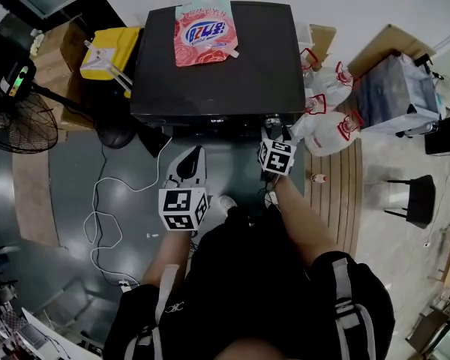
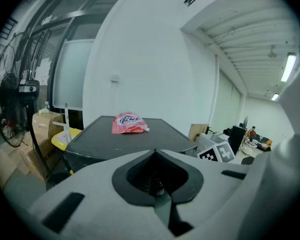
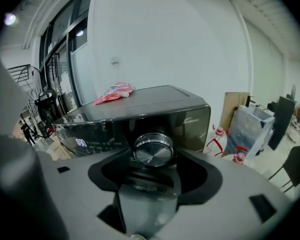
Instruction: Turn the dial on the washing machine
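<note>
the left claw (image 2: 155,155) is closed on nothing and hangs short of the washing machine (image 1: 217,66), whose top lies ahead of it. the right claw (image 3: 154,170) is parted, with the dial (image 3: 153,150) sitting in the gap just ahead of its hollow; i see no firm contact on either side. the likely risk is closing off-centre, so the smooth metal rim slips and the jaws turn without it, or they scrape the glossy panel. left of the left claw is a yellow tub (image 1: 112,55), contents unclear. ahead of both claws a sealed pink pouch (image 1: 204,30) lies on the lid. right of the right claw are full white bags (image 1: 326,122) and a grey bag (image 1: 394,88), contents hidden.
</note>
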Demonstrator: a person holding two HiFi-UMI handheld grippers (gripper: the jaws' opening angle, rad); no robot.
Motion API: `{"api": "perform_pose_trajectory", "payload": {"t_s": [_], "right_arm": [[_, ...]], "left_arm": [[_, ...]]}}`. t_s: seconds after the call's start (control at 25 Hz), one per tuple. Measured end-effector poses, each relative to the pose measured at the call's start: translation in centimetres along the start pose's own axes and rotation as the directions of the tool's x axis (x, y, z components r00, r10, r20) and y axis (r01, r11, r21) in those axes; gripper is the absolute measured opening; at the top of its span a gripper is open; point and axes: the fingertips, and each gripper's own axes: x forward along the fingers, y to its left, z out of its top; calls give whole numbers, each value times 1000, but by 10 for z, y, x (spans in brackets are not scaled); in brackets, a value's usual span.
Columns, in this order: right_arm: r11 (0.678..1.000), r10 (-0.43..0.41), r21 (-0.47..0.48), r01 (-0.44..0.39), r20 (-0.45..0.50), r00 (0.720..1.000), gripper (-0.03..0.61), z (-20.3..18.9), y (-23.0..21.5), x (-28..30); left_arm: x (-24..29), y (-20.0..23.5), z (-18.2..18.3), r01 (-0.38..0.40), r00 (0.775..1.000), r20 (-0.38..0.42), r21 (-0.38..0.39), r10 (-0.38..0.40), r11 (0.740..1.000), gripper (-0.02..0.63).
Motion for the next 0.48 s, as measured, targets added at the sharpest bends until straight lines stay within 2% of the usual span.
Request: {"api": "perform_pose_trajectory", "payload": {"t_s": [0.36,0.48], "right_arm": [[998,12,-56,-13,-23,1000,252,-5,1,19],[999,32,-43,-33,-22,999,252,-5,0,18]], "left_arm": [[-2,7,1,-18,1000,0,1,18,1000,3],[-3,7,3,-21,1000,4,0,21,1000,3]]}}
